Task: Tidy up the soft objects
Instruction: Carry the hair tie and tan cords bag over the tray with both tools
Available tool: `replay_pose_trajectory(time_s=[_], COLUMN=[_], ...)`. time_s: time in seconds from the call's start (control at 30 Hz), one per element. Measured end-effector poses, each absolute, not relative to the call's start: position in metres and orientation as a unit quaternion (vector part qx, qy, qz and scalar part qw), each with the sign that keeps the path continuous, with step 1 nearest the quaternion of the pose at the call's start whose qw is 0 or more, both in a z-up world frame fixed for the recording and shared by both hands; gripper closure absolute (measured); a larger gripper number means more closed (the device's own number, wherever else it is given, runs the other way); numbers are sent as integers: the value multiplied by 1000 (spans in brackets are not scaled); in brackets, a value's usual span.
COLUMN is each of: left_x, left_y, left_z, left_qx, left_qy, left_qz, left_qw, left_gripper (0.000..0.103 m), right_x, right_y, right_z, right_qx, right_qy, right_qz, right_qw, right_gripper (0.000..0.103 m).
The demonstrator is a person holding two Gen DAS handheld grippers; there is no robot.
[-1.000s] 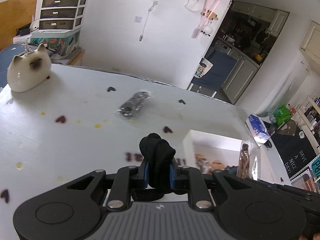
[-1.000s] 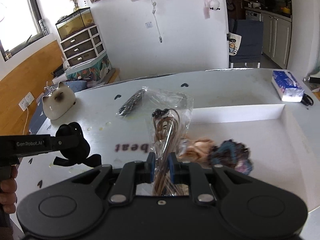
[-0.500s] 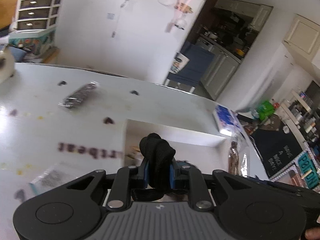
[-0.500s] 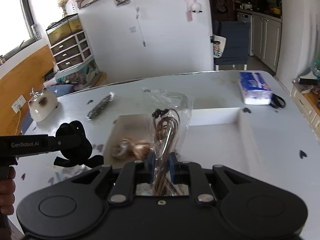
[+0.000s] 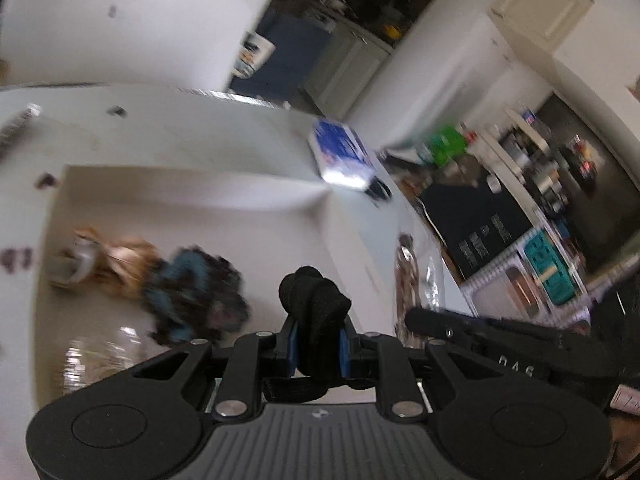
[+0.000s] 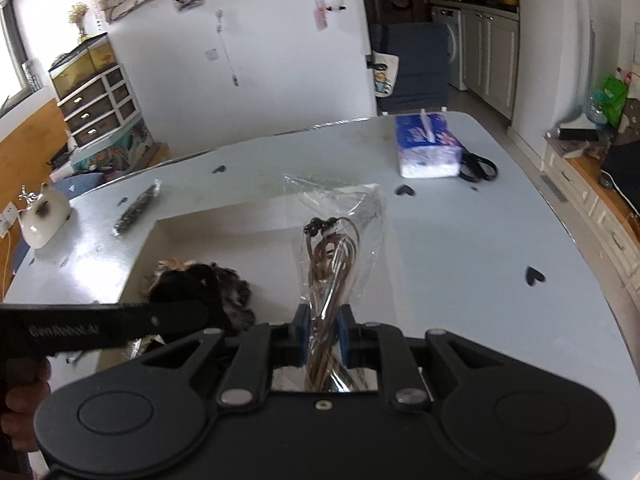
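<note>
Left gripper (image 5: 318, 354) and right gripper (image 6: 323, 336), both clamped.

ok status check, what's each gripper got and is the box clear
Left gripper shut on black fabric bundle. Right gripper shut on clear bag of brown cords. Both over white box; scrunchies already lie inside, right half bare.

Black knotted cloth (image 5: 314, 300) between fingers (image 5: 291, 344)

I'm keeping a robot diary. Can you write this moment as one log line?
left fingers: gripping black fabric knot | right fingers: gripping clear bag of brown cords | both above white box | scrunchies inside
</note>
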State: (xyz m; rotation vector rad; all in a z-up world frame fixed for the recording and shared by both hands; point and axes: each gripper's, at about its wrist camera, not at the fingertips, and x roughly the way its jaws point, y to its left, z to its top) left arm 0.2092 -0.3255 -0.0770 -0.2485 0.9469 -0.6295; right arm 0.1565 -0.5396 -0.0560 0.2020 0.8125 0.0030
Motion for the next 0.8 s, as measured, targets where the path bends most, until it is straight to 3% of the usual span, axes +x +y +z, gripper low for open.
replay_pose_trajectory(time_s=[0.33,0.63,0.73,0.77,0.8], left_x=[224,235,238,239,239], left_y=[-378,-378,-373,-374,-374], left_z=[-126,-154,-156,-156,-156], left_qx=[-72,-19,-34,-33,-32], left_qy=[503,535,539,539,539], left_qz=[-351,-315,-318,-318,-319], left_qw=[787,783,779,779,779], left_gripper=[82,82,82,82,82], right_x=[164,185,191,192,192], right_y=[-556,-548,-545,-544,-544], right_z=[-72,-100,-108,-108,-107], right_qx=[81,62,43,36,29], right_qy=[429,469,478,479,477], right_qz=[16,44,47,44,42], right_qw=[899,880,876,876,877], right_gripper=[88,86,69,56,54])
